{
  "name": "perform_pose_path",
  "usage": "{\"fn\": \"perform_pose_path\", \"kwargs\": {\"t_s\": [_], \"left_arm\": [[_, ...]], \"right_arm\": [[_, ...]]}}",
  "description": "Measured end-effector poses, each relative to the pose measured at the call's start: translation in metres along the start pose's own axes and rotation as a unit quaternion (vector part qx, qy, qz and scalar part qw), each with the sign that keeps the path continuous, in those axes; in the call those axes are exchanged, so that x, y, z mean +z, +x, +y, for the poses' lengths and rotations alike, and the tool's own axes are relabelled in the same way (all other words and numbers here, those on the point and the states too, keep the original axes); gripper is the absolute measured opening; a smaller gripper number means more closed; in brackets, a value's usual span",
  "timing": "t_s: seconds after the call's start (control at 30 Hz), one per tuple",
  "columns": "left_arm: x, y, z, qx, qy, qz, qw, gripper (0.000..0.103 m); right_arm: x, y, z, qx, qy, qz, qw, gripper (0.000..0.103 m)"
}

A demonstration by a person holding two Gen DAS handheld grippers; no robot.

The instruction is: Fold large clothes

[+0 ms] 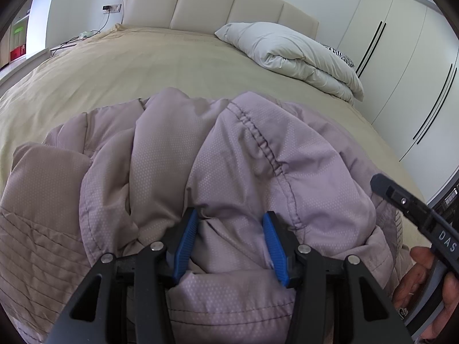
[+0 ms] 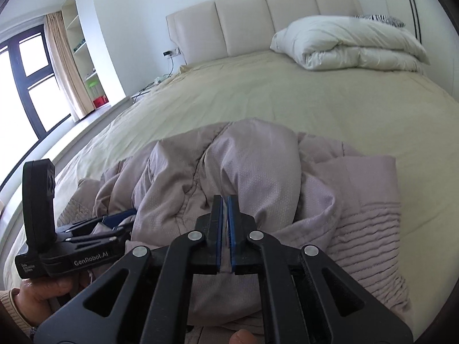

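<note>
A mauve padded jacket [image 1: 243, 149] lies crumpled on the near part of the bed, with a stitched seam running over its top. My left gripper [image 1: 231, 215] has a thick fold of the jacket bunched between its blue pads [image 1: 186, 246], which press on it from both sides. From the right wrist view the jacket [image 2: 252, 166] spreads to the right, its quilted hem at the near right. The left gripper [image 2: 123, 215] shows at the left of that view, its tips buried in fabric. My right gripper [image 2: 225, 199] hangs just over the jacket, jaws shut with nothing visible between them. Its dark tip [image 1: 378, 182] shows at the right of the left wrist view.
The beige bedspread [image 2: 258, 94] stretches back to a cream padded headboard [image 2: 258, 20]. A folded white duvet [image 2: 352, 43] and a zebra-print pillow [image 2: 378, 18] lie at the far right. White wardrobe doors [image 1: 401, 71] stand right of the bed; a window [image 2: 25, 66] and shelves lie left.
</note>
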State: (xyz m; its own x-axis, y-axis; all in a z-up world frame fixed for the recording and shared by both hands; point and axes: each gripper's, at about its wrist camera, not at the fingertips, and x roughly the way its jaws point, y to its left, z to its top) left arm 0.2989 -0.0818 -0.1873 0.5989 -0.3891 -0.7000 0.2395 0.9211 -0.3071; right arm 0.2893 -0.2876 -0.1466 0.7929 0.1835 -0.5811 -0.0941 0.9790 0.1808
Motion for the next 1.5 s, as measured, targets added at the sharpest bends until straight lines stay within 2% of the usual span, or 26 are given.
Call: {"fn": "perform_pose_path", "kwargs": {"t_s": [0.07, 0.17, 0.23, 0.3, 0.33, 0.37, 0.43, 0.47, 0.7, 0.8, 0.83, 0.9, 0.97, 1.1, 1.2, 1.43, 1.5], "left_arm": [[0.000, 0.000, 0.000, 0.000, 0.000, 0.000, 1.0000, 0.050], [0.000, 0.000, 0.000, 0.000, 0.000, -0.001, 1.0000, 0.050], [0.000, -0.001, 0.001, 0.000, 0.000, -0.001, 1.0000, 0.050], [0.000, -0.001, 0.001, 0.000, 0.000, -0.001, 1.0000, 0.050], [0.000, -0.001, 0.001, 0.000, 0.000, -0.001, 1.0000, 0.050], [0.000, -0.001, 0.001, 0.000, 0.000, -0.001, 1.0000, 0.050], [0.000, -0.001, 0.001, 0.000, 0.000, -0.001, 1.0000, 0.050], [0.000, -0.001, 0.001, 0.000, 0.000, -0.002, 1.0000, 0.050], [0.000, -0.001, -0.001, 0.002, 0.001, -0.004, 1.0000, 0.050], [0.000, -0.001, -0.001, 0.002, 0.001, -0.004, 1.0000, 0.050], [0.000, -0.001, -0.001, 0.002, 0.001, -0.004, 1.0000, 0.050], [0.000, -0.001, -0.001, 0.002, 0.001, -0.004, 1.0000, 0.050], [0.000, -0.001, -0.001, 0.002, 0.001, -0.004, 1.0000, 0.050], [0.000, -0.001, -0.001, 0.002, 0.001, -0.004, 1.0000, 0.050], [0.000, -0.001, 0.000, 0.002, 0.001, -0.004, 1.0000, 0.050], [0.000, -0.001, 0.000, 0.002, 0.001, -0.004, 1.0000, 0.050], [0.000, -0.001, 0.000, 0.002, 0.001, -0.004, 1.0000, 0.050]], "right_arm": [[0.010, -0.006, 0.004, -0.020, -0.018, -0.020, 0.999, 0.004], [0.019, -0.012, 0.009, -0.040, -0.031, -0.027, 0.998, 0.004], [0.020, -0.008, 0.010, -0.055, -0.046, -0.012, 0.997, 0.004], [0.022, 0.002, 0.005, -0.081, -0.039, 0.030, 0.995, 0.004], [0.022, 0.006, 0.000, -0.081, -0.023, 0.046, 0.995, 0.004], [0.021, 0.006, -0.006, -0.067, -0.004, 0.044, 0.997, 0.004], [0.019, -0.003, -0.010, -0.059, -0.004, 0.010, 0.998, 0.004], [0.018, -0.008, -0.009, -0.055, -0.014, -0.008, 0.998, 0.000], [0.017, -0.016, 0.015, -0.005, -0.077, -0.034, 0.996, 0.001], [0.020, -0.030, 0.017, 0.042, -0.041, -0.073, 0.996, 0.002], [0.021, -0.036, 0.016, 0.044, -0.025, -0.094, 0.994, 0.003], [0.022, -0.047, 0.015, 0.030, -0.008, -0.131, 0.991, 0.003], [0.022, -0.055, 0.017, 0.020, -0.012, -0.150, 0.988, 0.003], [0.020, -0.069, 0.032, -0.032, -0.075, -0.174, 0.981, 0.004], [0.018, -0.085, 0.037, -0.029, -0.085, -0.212, 0.973, 0.004], [0.021, -0.089, 0.048, -0.056, -0.107, -0.174, 0.977, 0.004], [0.022, -0.089, 0.047, -0.034, -0.110, -0.165, 0.980, 0.004]]}}
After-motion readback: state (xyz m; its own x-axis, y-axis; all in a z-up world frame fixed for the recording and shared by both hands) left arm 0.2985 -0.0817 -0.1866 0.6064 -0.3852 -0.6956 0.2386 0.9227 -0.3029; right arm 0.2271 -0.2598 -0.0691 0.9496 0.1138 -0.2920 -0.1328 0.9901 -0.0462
